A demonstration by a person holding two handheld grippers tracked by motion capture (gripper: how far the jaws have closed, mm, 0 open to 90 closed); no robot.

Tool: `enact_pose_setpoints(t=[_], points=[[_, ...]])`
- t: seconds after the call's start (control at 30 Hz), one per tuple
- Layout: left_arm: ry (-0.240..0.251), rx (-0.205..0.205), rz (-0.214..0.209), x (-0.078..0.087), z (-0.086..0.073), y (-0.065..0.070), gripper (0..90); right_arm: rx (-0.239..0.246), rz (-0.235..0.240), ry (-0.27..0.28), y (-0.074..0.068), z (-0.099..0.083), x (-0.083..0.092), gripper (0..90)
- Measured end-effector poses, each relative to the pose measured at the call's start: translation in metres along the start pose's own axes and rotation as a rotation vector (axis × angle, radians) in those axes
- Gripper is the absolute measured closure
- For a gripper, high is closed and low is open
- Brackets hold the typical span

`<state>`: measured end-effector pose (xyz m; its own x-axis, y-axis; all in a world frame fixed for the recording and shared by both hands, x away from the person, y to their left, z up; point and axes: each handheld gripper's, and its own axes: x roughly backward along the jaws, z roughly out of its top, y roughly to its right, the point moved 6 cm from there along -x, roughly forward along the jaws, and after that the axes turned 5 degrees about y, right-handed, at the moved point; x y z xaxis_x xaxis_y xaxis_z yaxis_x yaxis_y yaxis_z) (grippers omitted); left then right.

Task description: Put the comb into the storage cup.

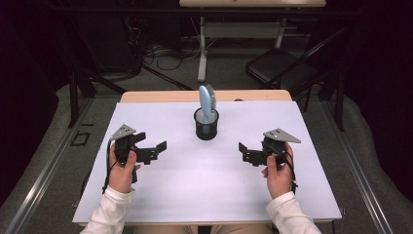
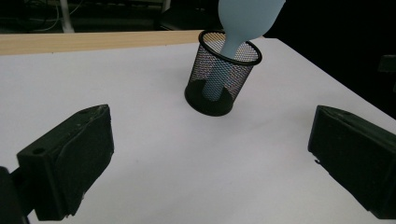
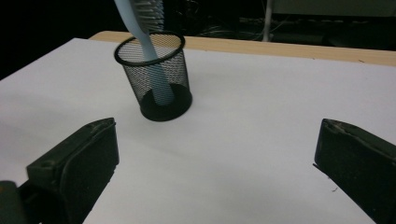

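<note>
Pale blue brush (image 1: 207, 102), smooth plastic, rounded head with grey bristles on one side, standing handle-down and tilted in cup (image 1: 206, 127). Black wire-mesh cup, round, solid base, near middle of table's (image 1: 170, 195) far edge, on white sheet (image 1: 204, 180). Left gripper (image 1: 155, 149) near left edge, fingers (image 2: 70, 163) spread wide, holding nothing. Right gripper (image 1: 247, 152) near right edge, fingers (image 3: 74, 168) wide, empty too.

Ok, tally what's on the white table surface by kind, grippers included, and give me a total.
Black mesh cup: 1
Light blue brush, standing handle-down in the cup: 1
Handheld grippers, jaws apart and holding nothing: 2, the left gripper and the right gripper
Total: 4
</note>
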<state>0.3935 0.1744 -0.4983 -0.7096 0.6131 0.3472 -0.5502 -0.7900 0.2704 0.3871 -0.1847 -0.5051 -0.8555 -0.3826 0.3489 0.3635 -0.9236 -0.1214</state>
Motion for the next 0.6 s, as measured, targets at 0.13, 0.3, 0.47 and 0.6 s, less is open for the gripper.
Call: enact_pose_setpoints(t=[0.13,0.3,0.47,0.6], points=[[0.003,0.003,-0.001,0.0,0.0,-0.001,0.4,-0.007,-0.026,-0.001,0.01,-0.01,0.003,0.0],[0.0,0.003,0.004,0.0,0.0,-0.002,0.4,-0.023,-0.055,0.008,0.021,-0.021,0.008,0.0],[0.0,0.003,0.006,0.0,-0.001,-0.003,0.4,-0.012,-0.064,0.004,0.027,-0.028,0.01,0.0],[-0.001,0.005,0.009,0.0,-0.001,-0.004,0.4,-0.03,-0.073,0.017,0.031,-0.034,0.011,0.0]])
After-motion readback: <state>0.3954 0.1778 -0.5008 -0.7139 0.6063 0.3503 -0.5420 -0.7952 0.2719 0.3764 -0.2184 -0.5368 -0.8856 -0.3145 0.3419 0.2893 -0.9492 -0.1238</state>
